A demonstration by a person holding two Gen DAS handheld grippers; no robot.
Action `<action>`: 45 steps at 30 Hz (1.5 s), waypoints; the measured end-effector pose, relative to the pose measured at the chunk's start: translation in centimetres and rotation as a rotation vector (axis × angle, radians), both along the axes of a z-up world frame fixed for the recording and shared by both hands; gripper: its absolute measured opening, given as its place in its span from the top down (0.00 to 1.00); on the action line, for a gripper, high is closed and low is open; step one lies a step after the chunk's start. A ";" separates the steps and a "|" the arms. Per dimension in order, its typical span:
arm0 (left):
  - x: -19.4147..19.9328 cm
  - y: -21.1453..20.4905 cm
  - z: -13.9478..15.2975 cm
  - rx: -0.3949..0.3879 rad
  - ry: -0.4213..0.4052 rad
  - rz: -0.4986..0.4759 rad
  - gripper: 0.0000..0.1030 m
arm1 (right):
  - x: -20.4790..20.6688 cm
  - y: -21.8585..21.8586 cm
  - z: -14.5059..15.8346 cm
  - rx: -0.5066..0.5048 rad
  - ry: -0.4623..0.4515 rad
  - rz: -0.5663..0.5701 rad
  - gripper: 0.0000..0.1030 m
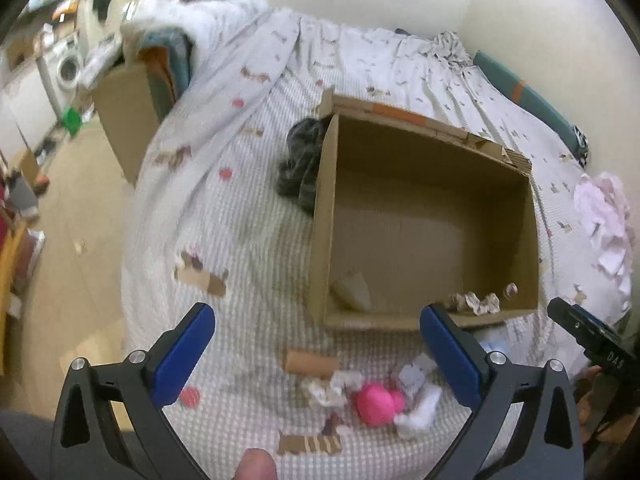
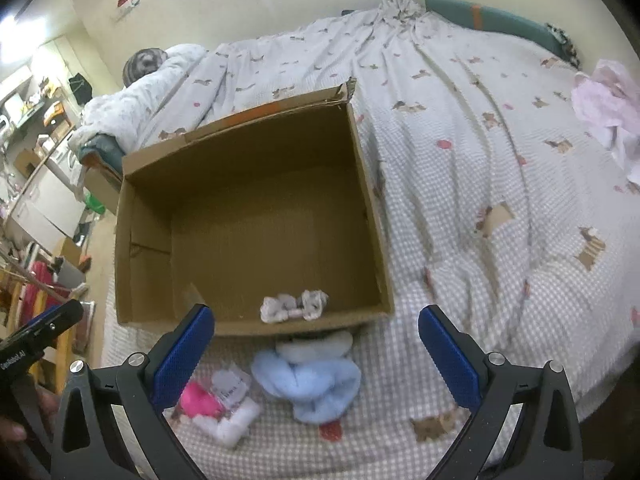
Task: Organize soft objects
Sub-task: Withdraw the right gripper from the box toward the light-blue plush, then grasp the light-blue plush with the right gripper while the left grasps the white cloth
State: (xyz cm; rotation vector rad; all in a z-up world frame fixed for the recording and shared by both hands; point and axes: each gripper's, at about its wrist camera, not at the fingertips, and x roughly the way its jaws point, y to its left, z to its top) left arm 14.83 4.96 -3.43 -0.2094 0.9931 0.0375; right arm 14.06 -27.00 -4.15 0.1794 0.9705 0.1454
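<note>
Bedroom scene: checked white bedspread (image 2: 500,208) carried an open brown cardboard box (image 2: 248,216) with a small patterned white cloth bundle (image 2: 294,306) inside. Pink-and-white plush toy (image 2: 212,404) and fluffy light-blue cloth (image 2: 312,380) lay just outside. Left gripper (image 1: 318,352) and right gripper (image 2: 316,352) hovered, jaws apart, empty.

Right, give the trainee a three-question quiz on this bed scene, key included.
1. True or false: the cardboard box already holds a small patterned fabric item.
2. Which soft item lies on the bed just in front of the box, between the fingers of the right claw? A) light blue fluffy item B) green towel C) yellow hat
3. Fill in: both claws are ___ (open/shut), counting the left claw.

Key: 1 true. 2 A. 3 open, each holding nothing.
</note>
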 end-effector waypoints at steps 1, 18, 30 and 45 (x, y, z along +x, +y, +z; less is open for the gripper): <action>-0.3 0.3 -0.3 -0.006 0.014 0.011 0.01 | -0.4 0.0 0.1 -0.007 -0.005 0.000 0.00; -3.6 0.8 -1.2 0.056 0.021 0.053 0.01 | -3.5 -2.9 -2.9 0.074 0.128 0.004 0.00; -3.1 1.9 -2.3 0.003 0.082 0.119 0.01 | -0.8 2.8 -7.3 0.012 0.266 0.100 0.00; -2.7 4.0 -4.0 -0.023 0.148 0.167 0.01 | 0.6 3.9 -10.0 -0.011 0.328 0.152 0.87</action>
